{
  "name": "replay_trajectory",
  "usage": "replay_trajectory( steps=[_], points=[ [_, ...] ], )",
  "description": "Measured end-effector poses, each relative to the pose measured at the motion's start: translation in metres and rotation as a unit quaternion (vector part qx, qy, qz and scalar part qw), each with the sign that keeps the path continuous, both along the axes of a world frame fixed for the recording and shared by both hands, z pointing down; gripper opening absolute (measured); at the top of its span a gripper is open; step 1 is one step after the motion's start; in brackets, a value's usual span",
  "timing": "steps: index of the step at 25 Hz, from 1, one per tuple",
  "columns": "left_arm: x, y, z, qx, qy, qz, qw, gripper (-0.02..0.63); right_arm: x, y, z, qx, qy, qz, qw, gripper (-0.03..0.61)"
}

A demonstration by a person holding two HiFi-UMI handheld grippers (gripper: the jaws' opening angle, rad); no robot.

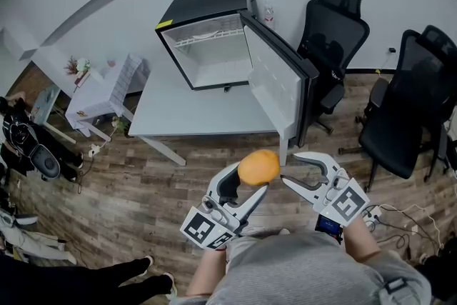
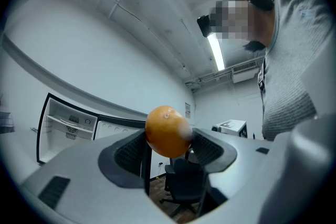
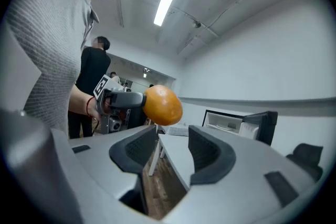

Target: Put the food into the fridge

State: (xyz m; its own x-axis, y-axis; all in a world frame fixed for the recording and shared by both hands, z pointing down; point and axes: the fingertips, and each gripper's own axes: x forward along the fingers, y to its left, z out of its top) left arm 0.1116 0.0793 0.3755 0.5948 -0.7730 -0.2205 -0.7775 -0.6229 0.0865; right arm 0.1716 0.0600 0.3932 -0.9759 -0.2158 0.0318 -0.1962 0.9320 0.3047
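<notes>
Left gripper [image 1: 246, 191] is clamping the orange [image 1: 258, 167] at its very tips, in mid-air in front of the person, well short of the open fridge [image 1: 214, 46]. Right gripper [image 1: 291, 168] is hanging open and empty just beside it. The shallow grip is probably risking a slip onto the floor [image 1: 143, 203] while carrying.

No legible text anywhere, apparently

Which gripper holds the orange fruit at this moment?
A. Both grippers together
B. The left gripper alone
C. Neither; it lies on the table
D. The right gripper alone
B: the orange fruit is pinched between the pads of the left gripper, while the right gripper stands open and empty beside it.
</notes>
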Motion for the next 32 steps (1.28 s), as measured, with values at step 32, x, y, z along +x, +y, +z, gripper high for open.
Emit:
replay_trajectory(
  steps=[32],
  points=[
    [0.013, -0.01, 0.009, -0.161, -0.108, 0.05, 0.9797, 0.282, -0.04, 0.011, 0.004, 0.128, 0.017, 0.005, 0.992, 0.293]
  ],
)
